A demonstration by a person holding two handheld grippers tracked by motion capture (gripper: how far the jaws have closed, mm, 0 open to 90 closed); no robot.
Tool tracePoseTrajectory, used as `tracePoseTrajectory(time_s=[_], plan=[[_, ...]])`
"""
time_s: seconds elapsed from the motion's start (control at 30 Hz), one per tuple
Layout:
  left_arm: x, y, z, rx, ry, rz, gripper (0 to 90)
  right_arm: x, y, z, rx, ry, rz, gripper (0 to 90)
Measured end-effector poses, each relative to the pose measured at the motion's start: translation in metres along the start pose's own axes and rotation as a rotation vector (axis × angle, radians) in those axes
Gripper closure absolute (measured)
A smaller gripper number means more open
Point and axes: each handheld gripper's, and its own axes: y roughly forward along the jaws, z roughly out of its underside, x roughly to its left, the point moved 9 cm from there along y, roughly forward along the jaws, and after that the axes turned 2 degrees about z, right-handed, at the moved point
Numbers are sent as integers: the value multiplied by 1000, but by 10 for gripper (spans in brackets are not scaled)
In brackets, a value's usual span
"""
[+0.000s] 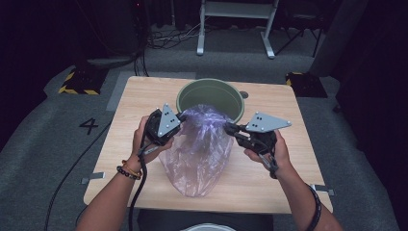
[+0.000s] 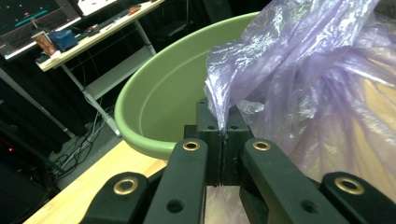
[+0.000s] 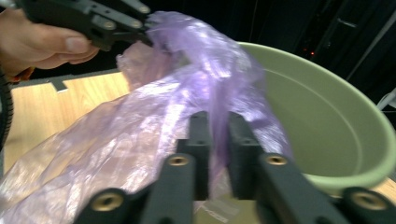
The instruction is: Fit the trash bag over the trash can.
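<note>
A thin, crinkled, see-through purple bag [image 1: 199, 149] lies mid-worktop [image 1: 130, 101], its mouth lifted toward the far edge. Just behind it stands a green bucket [image 1: 210, 94], nothing visible inside. Left gripper [image 1: 179, 118] and right gripper [image 1: 228, 127] each have jaws clamped on the bag's rim.

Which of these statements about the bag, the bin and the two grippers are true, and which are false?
1. The left gripper is shut on the purple plastic bag. True.
2. The right gripper hangs open, clear of the bag. False: it pinches the bag's rim.
3. The green bin stands on the wooden table beyond the bag. True.
4. The bag already lines the bin. False: it lies mostly on the table before the bin.
</note>
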Motion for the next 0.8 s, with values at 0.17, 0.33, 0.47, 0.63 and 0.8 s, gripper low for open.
tracePoseTrajectory(time_s=[0.17,0.33,0.47,0.63,0.8], plan=[[7,-1,-2,-7,-3,-6,841,-23,-2,-3,1,-10,96,900],[15,0,-7,-7,-16,-2,819,-46,7,-10,7,-37,174,900],[21,0,-12,-13,-31,-9,713,-69,22,-17,2,-4,202,900],[32,3,-12,10,-8,-56,671,-91,36,-15,27,8,242,900],[48,-3,-11,-8,-68,-91,467,-119,49,-4,41,58,270,893]])
